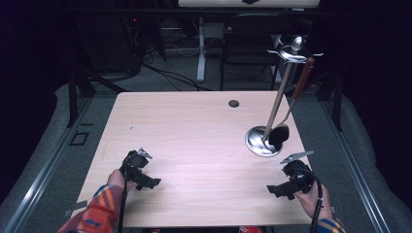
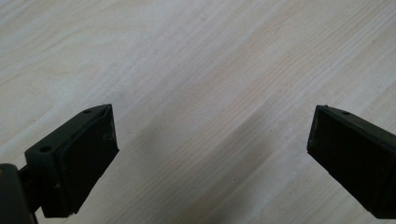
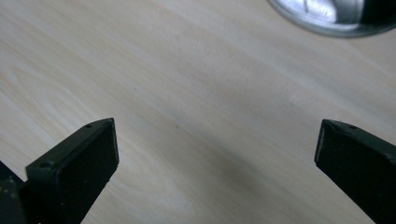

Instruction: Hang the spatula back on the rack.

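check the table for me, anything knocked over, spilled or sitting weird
Nothing stands out. The utensil stand sits upright on its round base at the table's right side, with a wood-handled ladle hanging from it. The left gripper and right gripper are open and hold nothing.

Setting was a dark lab: wooden desk [image 1: 194, 131] on grey floor, black chair [image 1: 250, 41] and floor cables [image 1: 170, 73] behind.

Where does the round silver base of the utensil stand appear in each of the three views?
High view: the round silver base sits right of centre on the light wooden table, ahead of the right gripper.
Left gripper view: base not in it.
Right gripper view: base at the top right edge.
Shared landmark: the table's wood grain.
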Demonstrator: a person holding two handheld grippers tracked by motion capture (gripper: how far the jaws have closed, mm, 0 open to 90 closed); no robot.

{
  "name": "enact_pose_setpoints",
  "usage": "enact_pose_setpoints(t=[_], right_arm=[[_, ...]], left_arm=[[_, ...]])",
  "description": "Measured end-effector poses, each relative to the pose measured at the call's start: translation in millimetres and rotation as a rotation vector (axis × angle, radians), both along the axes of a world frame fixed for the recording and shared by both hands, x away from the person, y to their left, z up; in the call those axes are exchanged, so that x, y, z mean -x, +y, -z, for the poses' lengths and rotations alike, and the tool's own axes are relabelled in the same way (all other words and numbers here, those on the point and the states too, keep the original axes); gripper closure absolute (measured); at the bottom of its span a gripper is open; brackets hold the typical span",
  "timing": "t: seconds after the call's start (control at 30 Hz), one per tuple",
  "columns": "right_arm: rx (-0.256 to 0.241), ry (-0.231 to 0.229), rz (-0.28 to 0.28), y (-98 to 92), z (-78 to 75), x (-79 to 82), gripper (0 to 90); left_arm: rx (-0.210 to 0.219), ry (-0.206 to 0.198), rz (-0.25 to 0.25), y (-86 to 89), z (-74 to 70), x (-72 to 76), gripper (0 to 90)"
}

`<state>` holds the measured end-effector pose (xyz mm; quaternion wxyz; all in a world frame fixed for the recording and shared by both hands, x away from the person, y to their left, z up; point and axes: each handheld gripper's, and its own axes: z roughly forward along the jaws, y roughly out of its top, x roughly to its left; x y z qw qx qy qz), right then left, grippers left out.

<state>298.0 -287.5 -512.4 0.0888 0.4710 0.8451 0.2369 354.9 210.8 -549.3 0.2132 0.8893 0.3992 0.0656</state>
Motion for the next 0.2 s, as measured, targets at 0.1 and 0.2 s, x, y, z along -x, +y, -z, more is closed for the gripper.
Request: enact_pose_setpoints(t=[0.1,0.2], right_arm=[[0.042,0.018,-0.007,1.0,5.3,-0.1,0.0],[0.041,0.019,-0.002,-0.6,6.8,-0.3,0.0]], left_arm=[[0.002,0.004,0.001,-1.5,0.8,-1.2,1.5],[-0.001,0.007,0.001,-1.8,1.4,-2.9,1.4]])
